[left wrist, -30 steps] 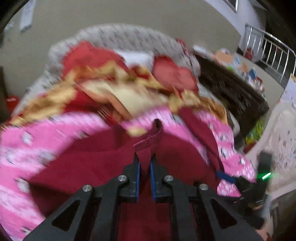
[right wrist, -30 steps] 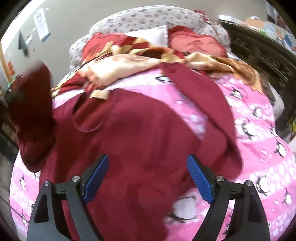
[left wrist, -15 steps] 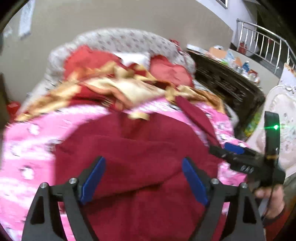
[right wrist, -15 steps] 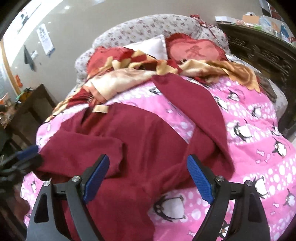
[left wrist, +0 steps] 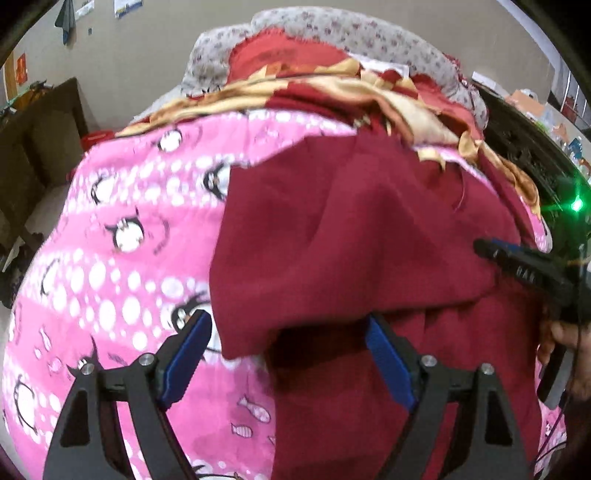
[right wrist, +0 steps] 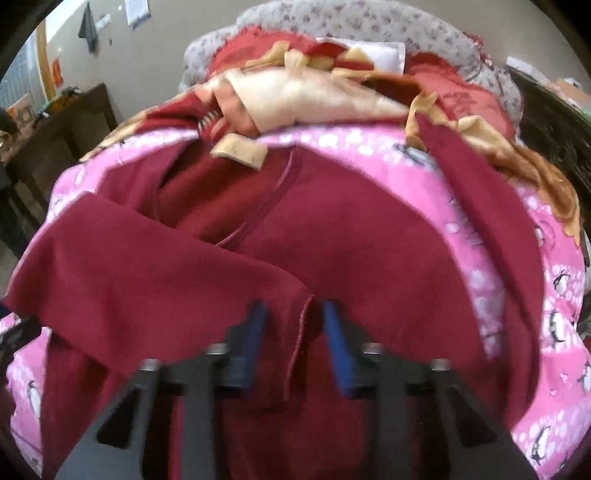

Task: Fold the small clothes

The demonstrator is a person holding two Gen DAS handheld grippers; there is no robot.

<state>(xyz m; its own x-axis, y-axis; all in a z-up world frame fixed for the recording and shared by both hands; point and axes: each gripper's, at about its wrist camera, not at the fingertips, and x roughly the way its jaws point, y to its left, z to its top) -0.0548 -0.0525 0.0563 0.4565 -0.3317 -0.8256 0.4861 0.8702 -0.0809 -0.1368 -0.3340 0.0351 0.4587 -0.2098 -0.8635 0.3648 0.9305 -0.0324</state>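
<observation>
A dark red long-sleeved garment [left wrist: 351,240] lies spread on a pink penguin blanket [left wrist: 110,258] on a bed. One sleeve [right wrist: 129,266] is folded across its body; the other sleeve [right wrist: 480,192] stretches away to the right. My left gripper [left wrist: 288,321] hovers open over the folded part's near edge, touching nothing. My right gripper [right wrist: 295,332] is low on the garment [right wrist: 369,258] with its jaws closing. A raised fold of red cloth stands between the pads, which still have a gap. The right gripper [left wrist: 484,245] also shows at the garment's right side in the left wrist view.
A red and gold quilt [right wrist: 314,92] with pillows is heaped at the head of the bed, below a flowered headboard [right wrist: 369,22]. A dark wooden table [left wrist: 37,147] stands left of the bed and dark carved furniture [left wrist: 524,147] right. A hand [left wrist: 569,339] holds the right gripper.
The left gripper let go of the sleeve, opened wide and swung left and down. The sleeve now lies folded over the body. The right gripper sank onto the garment and narrowed around a cloth fold.
</observation>
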